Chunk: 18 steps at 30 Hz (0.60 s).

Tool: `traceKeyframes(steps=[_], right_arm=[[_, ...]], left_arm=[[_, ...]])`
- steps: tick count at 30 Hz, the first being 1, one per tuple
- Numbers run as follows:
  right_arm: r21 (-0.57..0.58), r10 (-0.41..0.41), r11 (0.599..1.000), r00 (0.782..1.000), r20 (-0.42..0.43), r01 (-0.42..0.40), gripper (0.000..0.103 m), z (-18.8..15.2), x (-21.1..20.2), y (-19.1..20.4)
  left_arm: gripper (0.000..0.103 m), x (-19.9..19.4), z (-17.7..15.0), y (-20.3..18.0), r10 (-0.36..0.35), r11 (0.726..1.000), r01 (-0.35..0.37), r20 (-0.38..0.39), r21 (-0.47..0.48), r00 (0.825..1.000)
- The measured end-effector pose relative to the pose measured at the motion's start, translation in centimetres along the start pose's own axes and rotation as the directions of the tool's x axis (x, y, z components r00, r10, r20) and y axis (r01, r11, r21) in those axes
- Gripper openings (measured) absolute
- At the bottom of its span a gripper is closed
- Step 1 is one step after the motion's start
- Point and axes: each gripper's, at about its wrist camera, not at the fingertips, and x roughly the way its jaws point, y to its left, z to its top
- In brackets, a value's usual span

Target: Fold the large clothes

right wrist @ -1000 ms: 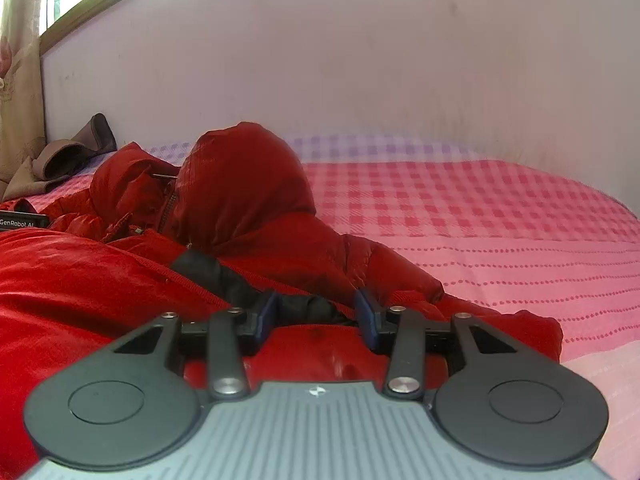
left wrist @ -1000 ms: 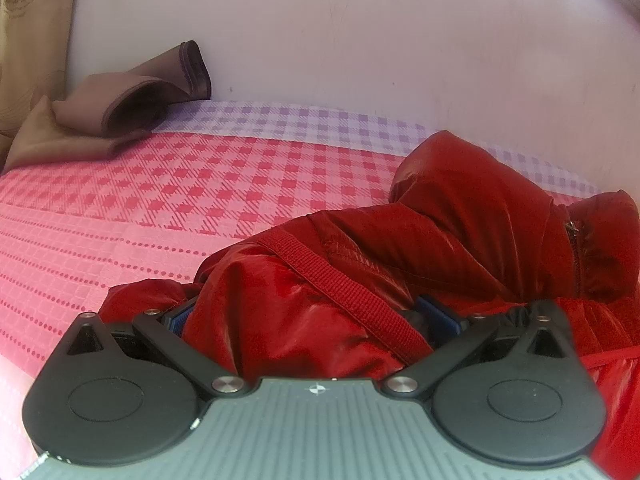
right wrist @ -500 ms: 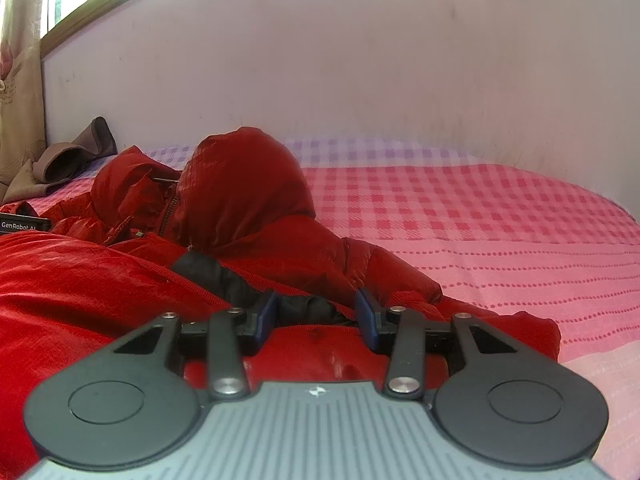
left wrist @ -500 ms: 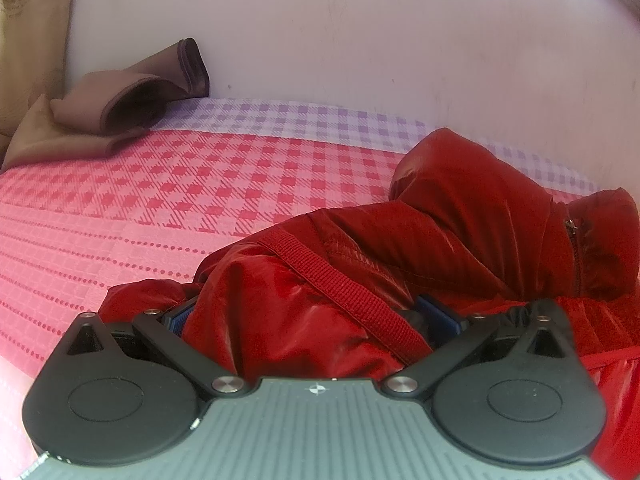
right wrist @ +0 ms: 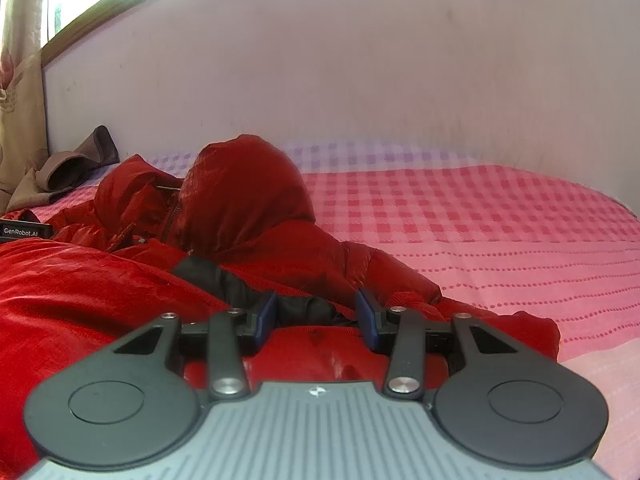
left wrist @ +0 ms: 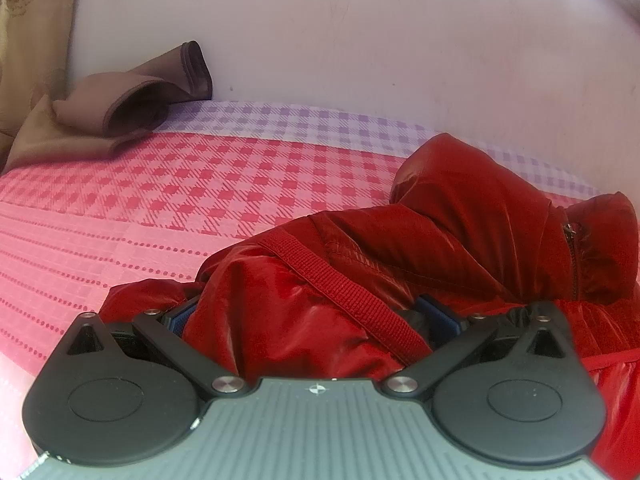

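Red puffer jacket [left wrist: 460, 240] lies heaped on the checked bedspread [left wrist: 200, 184], near the wall [left wrist: 360, 40]; the hood [right wrist: 248, 192] stands up at the jacket's far end, nearest the wall. Zip [left wrist: 573, 256] shows on the hood side. A brown garment [left wrist: 120, 100] lies well apart from the jacket, in the far corner against the wall, beside a curtain [right wrist: 20, 80].

Left gripper [left wrist: 316, 316]: jaws set wide, with a thick roll of jacket and its red ribbed band [left wrist: 340, 288] bulging between them. The blue pads are mostly buried in fabric, so whether they press on it cannot be told.

Right gripper [right wrist: 316, 314]: jaws at a middling gap, straddling the jacket's dark lining [right wrist: 308, 308] and red shell. A gap shows inside each pad; looks like it is not clamped, only placed around the cloth.

Judgement on the step: both tools sit at the jacket's near edge, likely readying a grip to lift and spread or fold it toward the hood.

How to do it well:
- Close both fully on the fabric before lifting; the shiny shell looks slippery and puffy, so take a deep bite, through shell and lining together.
- Lift both sides evenly, keeping the edge taut between the tools.
- Carry the edge toward the hood, then press the air out.
- Keep clear of the brown garment.
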Motion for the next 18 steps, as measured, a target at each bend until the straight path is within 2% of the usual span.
traceKeyframes(steps=[18], right_arm=[[0.005, 0.005, 1.0, 1.0, 0.01, -0.005, 0.042, -0.01, -0.26, -0.02]], left_arm=[[0.103, -0.32, -0.03, -0.1, 0.005, 1.0, -0.005, 0.002, 0.001, 1.0]])
